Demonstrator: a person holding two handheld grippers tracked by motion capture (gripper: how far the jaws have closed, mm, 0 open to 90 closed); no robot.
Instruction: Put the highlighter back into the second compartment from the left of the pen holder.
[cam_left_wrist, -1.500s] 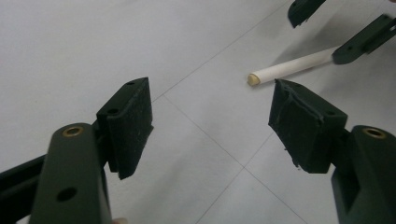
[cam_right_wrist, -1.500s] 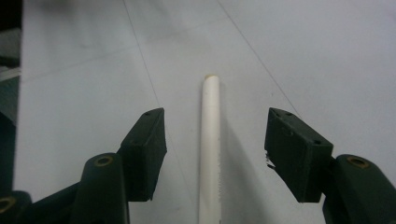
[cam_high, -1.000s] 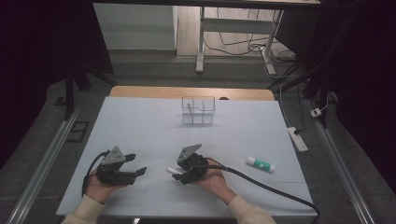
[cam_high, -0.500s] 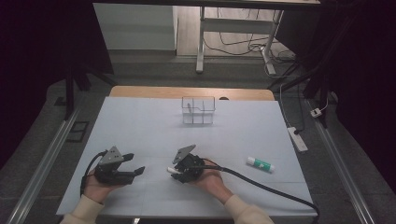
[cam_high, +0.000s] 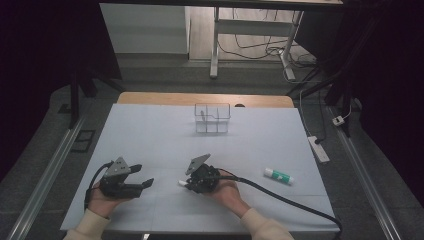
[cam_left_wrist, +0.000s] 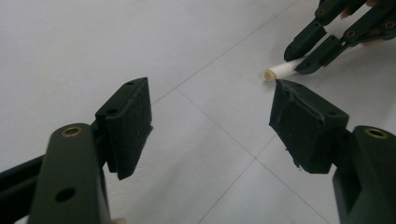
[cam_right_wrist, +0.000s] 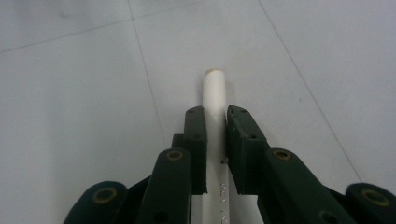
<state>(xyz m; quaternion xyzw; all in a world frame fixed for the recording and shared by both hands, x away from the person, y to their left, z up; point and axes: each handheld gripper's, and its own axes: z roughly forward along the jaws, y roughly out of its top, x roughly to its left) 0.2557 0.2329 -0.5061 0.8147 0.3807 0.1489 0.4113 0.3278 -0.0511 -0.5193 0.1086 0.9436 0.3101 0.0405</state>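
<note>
High view: the desk (cam_high: 165, 135) carries a clear organizer (cam_high: 212, 118) near its far edge. Near the front edge, the left tool (cam_high: 141, 176) has its jaws apart, while the right tool (cam_high: 188, 184) is clamped on a white tube (cam_right_wrist: 214, 95). A glue stick (cam_high: 278, 175) lies toward the right edge.

Dim room, cable-strewn floor (cam_high: 260, 45)

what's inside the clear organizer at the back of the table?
The clear organizer has several compartments, and a thin white upright item stands in its left rear one. The front cells look empty, but the high view is too small to be sure.
</note>
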